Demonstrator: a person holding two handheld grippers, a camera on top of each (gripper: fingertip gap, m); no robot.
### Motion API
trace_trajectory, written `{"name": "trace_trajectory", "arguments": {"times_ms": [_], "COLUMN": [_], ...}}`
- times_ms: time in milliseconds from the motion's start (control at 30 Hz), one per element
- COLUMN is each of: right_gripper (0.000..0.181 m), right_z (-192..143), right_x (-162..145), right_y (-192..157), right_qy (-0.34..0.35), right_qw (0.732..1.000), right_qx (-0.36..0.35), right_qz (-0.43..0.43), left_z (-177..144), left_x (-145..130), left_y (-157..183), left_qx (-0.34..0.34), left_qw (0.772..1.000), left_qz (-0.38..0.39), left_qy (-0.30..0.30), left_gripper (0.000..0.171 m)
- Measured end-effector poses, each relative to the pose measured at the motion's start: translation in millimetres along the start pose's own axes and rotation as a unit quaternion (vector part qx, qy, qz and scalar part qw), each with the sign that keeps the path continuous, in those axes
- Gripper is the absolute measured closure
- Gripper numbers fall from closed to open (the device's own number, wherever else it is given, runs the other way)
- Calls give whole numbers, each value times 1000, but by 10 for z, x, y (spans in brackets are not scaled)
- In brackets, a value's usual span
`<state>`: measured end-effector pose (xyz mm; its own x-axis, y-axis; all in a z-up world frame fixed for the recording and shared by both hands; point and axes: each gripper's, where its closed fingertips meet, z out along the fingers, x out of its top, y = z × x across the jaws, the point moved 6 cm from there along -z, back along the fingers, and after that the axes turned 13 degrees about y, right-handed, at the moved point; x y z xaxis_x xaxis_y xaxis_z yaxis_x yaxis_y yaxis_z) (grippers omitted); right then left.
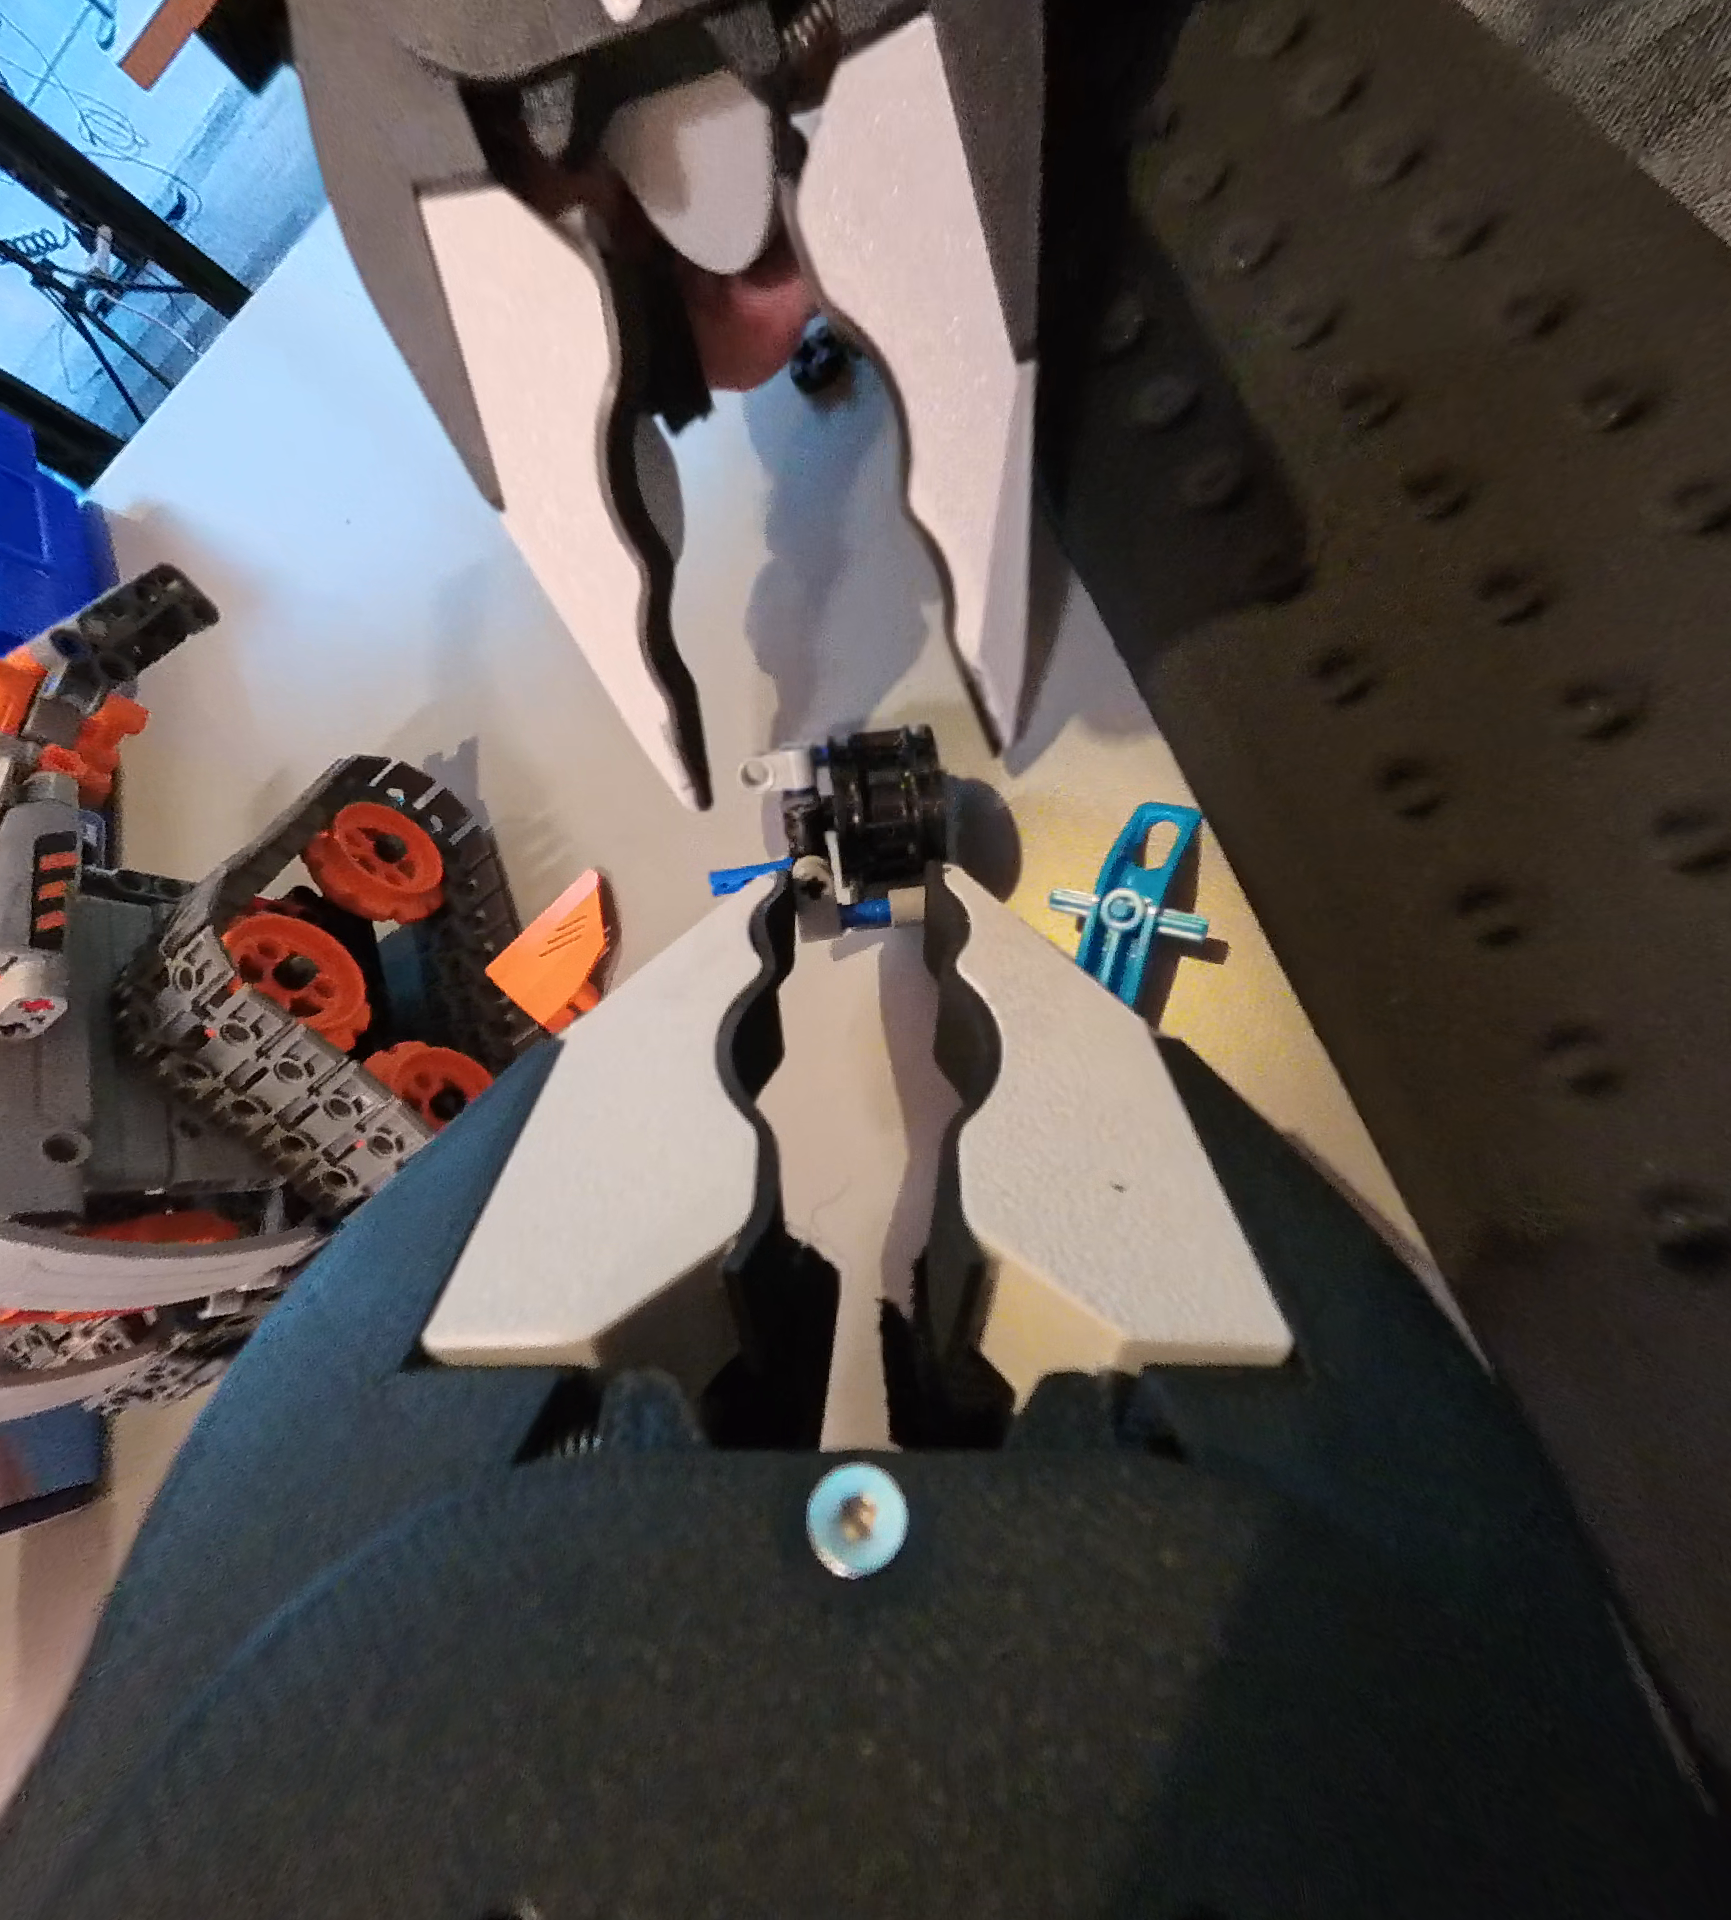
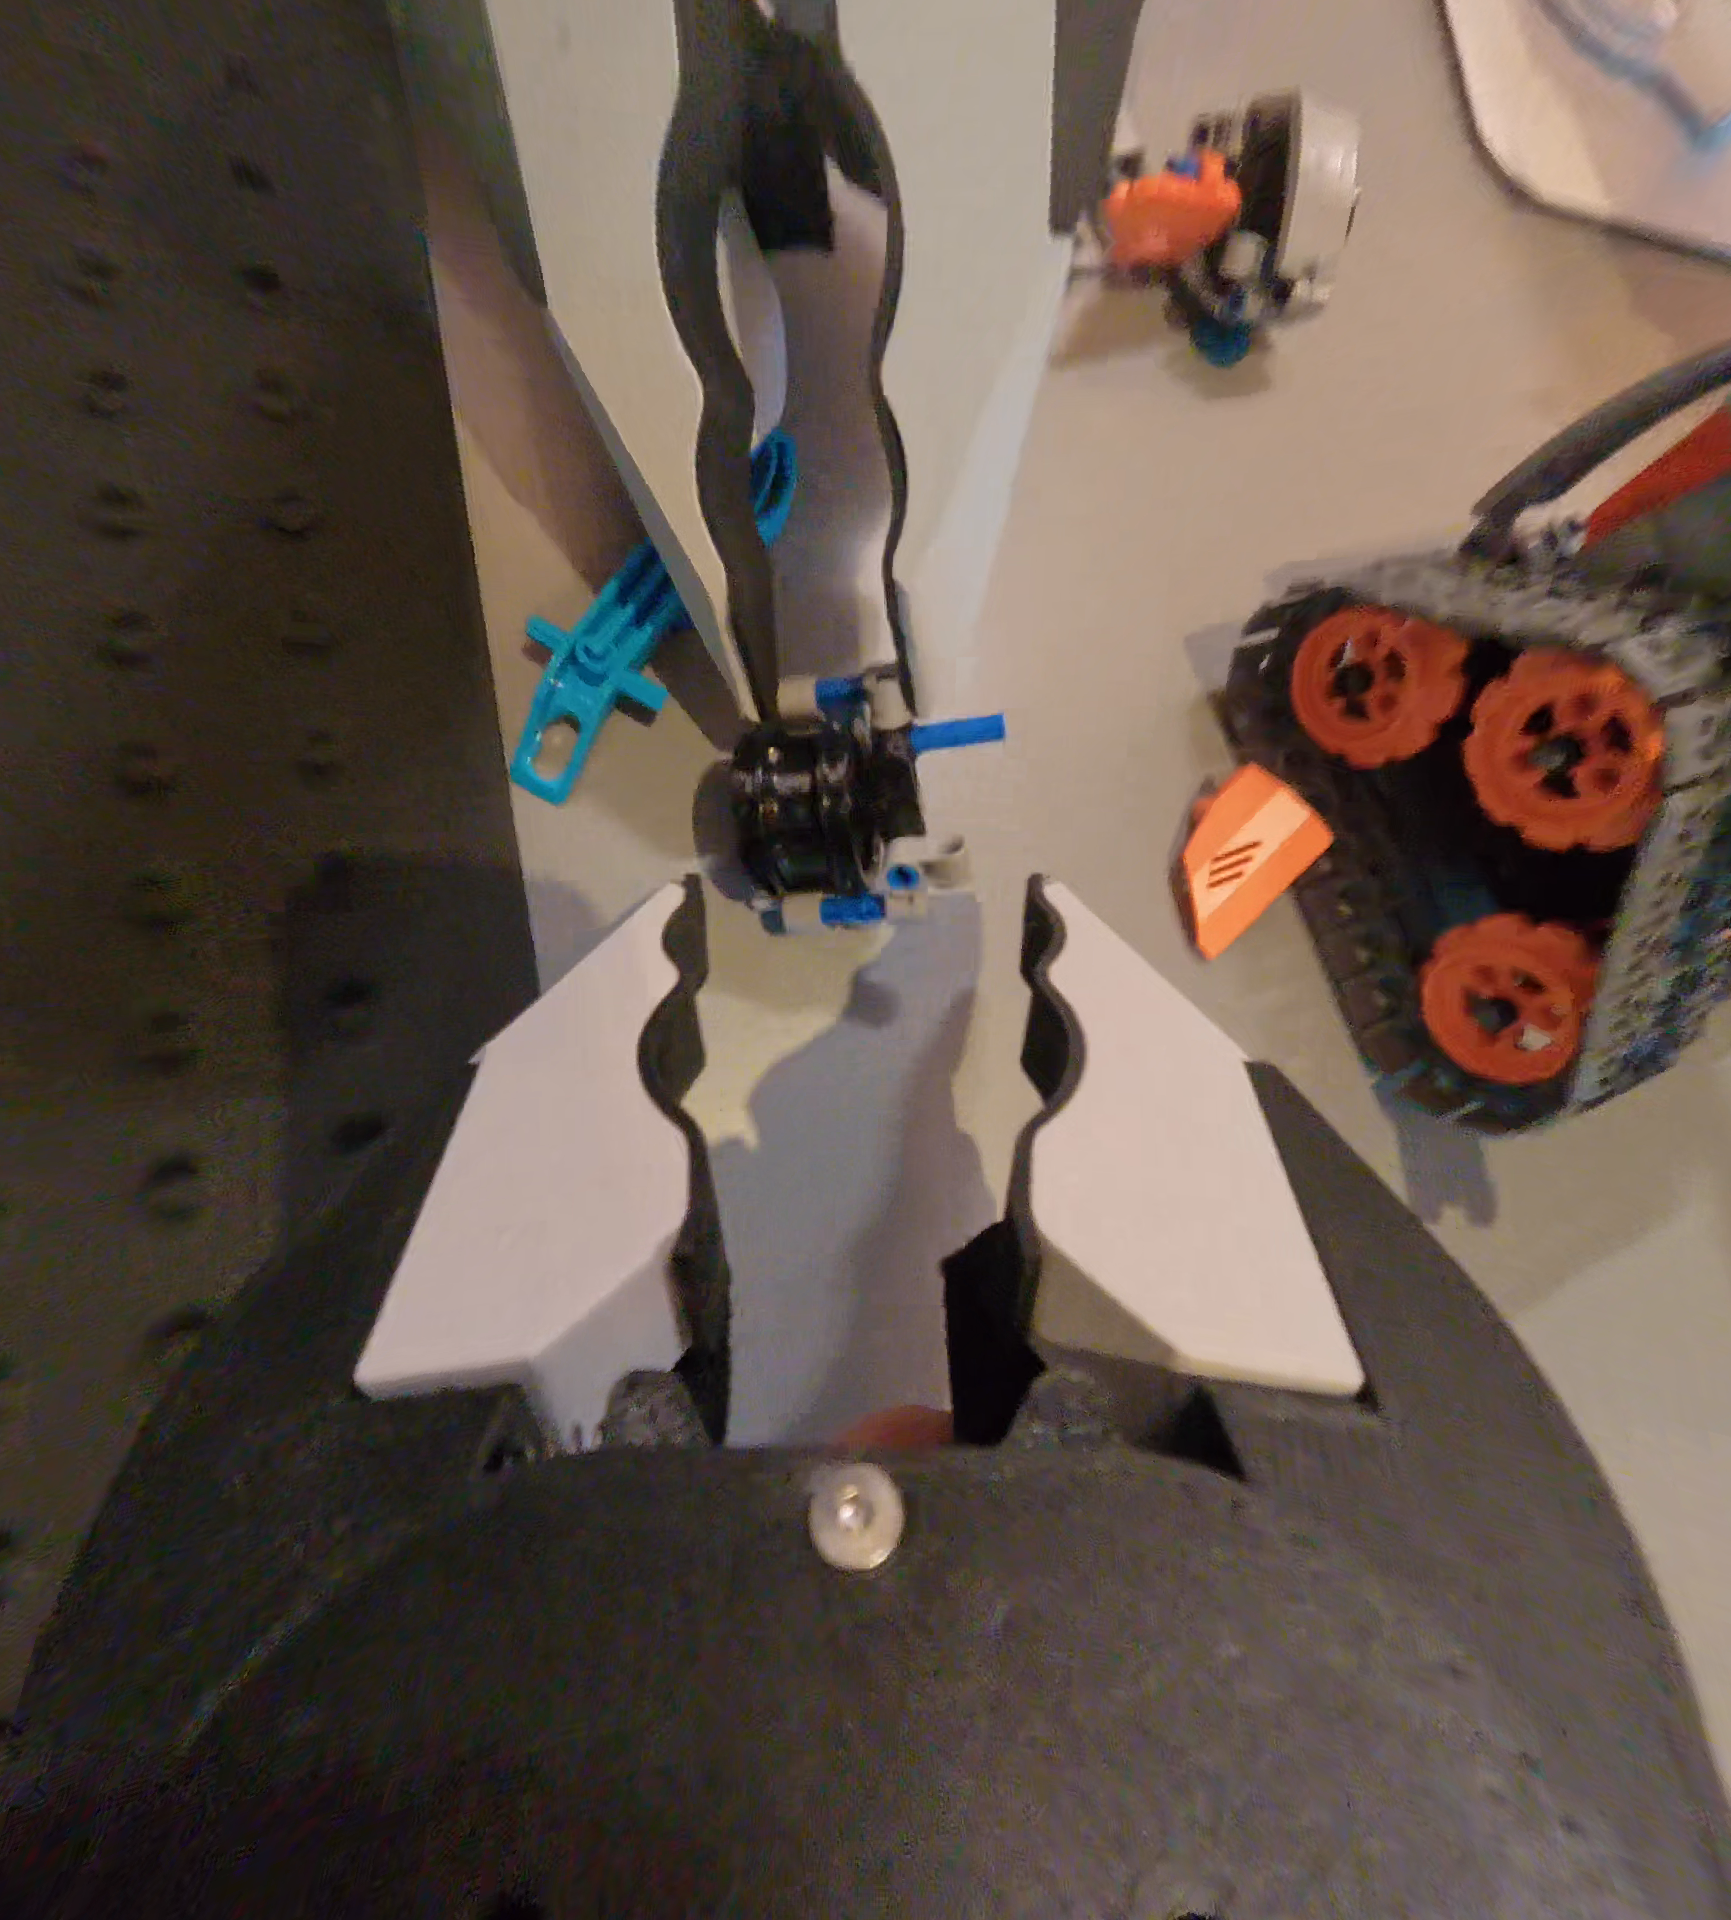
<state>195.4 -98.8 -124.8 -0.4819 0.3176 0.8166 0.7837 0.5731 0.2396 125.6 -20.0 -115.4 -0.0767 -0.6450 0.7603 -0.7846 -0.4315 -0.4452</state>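
Observation:
A small assembly, a black wheel with grey and blue pins, sits between both grippers over the white table. My left gripper is shut on its grey and blue end. In the right wrist view the left gripper comes in from the top, its tips on the assembly. My right gripper is open, its tips on either side of the assembly's near end without touching. It shows from above in the left wrist view.
A teal beam piece lies beside a dark studded baseplate. A tracked model with orange wheels and an orange panel stands on the other side. A small orange and white build lies farther off. Both grippers' tips are close together, under 4 cm apart.

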Motion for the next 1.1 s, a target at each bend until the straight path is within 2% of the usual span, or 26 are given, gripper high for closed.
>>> {"name": "trace_trajectory", "arguments": {"times_ms": [100,200,367,500,567,633,667,1000,1100], "right_gripper": [121,139,140,140,140,141,141,143,143], "right_z": [57,70,88,100,117,138,150,172,186], "right_x": [20,1,3,13,27,44,54,88,83], "right_y": [-47,-17,-6,9,6,-11,-21,-57,-29], "right_qy": [-1,-3,-9,-16,-17,-16,-15,-28,-19], "right_qw": [1000,1000,999,999,998,999,999,996,998], "right_qx": [6,-8,-20,-34,-38,-37,-35,-47,-29], "right_qz": [-15,-26,-31,-33,-36,-34,-36,-71,-45], "left_z": [-1,5,12,13,55,119,146,153,139], "left_x": [-10,-11,-17,55,92,33,16,2,-21], "left_y": [-6,-5,-20,-48,-21,6,32,38,22], "left_qx": [-5,-9,-4,18,24,33,29,43,34], "left_qw": [1000,1000,1000,1000,1000,999,999,998,998], "left_qz": [4,-1,-7,-16,-12,5,1,-19,-39], "left_qy": [7,14,10,9,-1,-39,-43,-47,-37], "left_gripper": [149,148,147,128,125,138,139,141,141]}}
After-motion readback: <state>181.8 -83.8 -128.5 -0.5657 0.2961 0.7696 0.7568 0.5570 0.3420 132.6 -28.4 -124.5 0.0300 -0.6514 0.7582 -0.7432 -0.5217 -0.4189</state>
